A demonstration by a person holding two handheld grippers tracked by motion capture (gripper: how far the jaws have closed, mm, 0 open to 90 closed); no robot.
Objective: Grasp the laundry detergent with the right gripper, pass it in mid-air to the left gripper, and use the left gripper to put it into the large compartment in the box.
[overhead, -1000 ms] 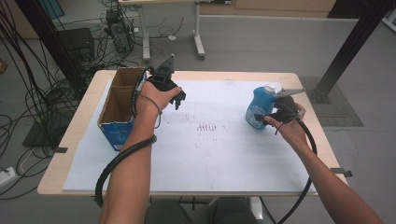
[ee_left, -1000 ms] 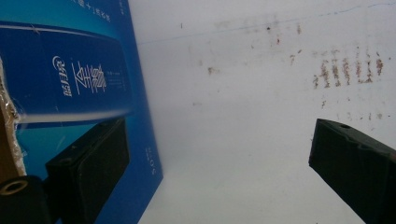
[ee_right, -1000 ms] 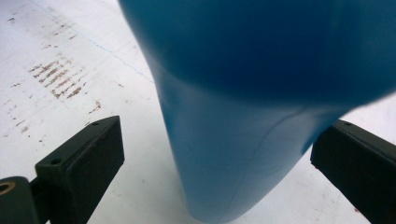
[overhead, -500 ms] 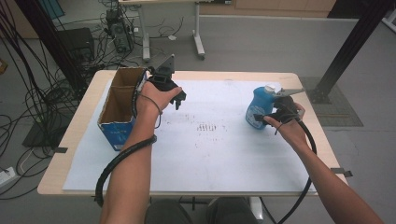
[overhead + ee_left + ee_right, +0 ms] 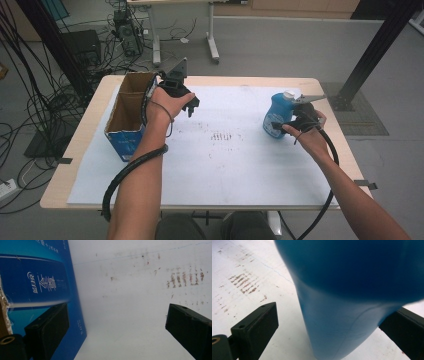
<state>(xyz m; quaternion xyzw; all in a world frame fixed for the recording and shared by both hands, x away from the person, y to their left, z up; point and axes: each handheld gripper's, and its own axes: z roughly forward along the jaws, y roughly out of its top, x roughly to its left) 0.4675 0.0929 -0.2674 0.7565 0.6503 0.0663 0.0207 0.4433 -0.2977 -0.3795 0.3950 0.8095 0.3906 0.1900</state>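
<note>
An open-topped cardboard box [image 5: 126,116] with blue printed sides stands at the table's left. My left gripper [image 5: 189,104] hovers just right of it, open and holding nothing. In the left gripper view the box's blue wall [image 5: 37,282] sits beside the left jaw, and the left gripper [image 5: 111,315] has bare white sheet between its jaws. A blue bottle [image 5: 276,114] with a white cap stands upright at the right. My right gripper [image 5: 286,121] is open around its lower body. In the right gripper view the bottle [image 5: 342,315] stands between the wide jaws of the right gripper [image 5: 334,312], with a gap on the left side.
A white sheet [image 5: 235,175] covers most of the wooden table [image 5: 60,190], with brownish smudges [image 5: 224,136] at its middle. Cables trail from both grippers toward the front edge. Cables, equipment and a black post stand on the floor behind the table.
</note>
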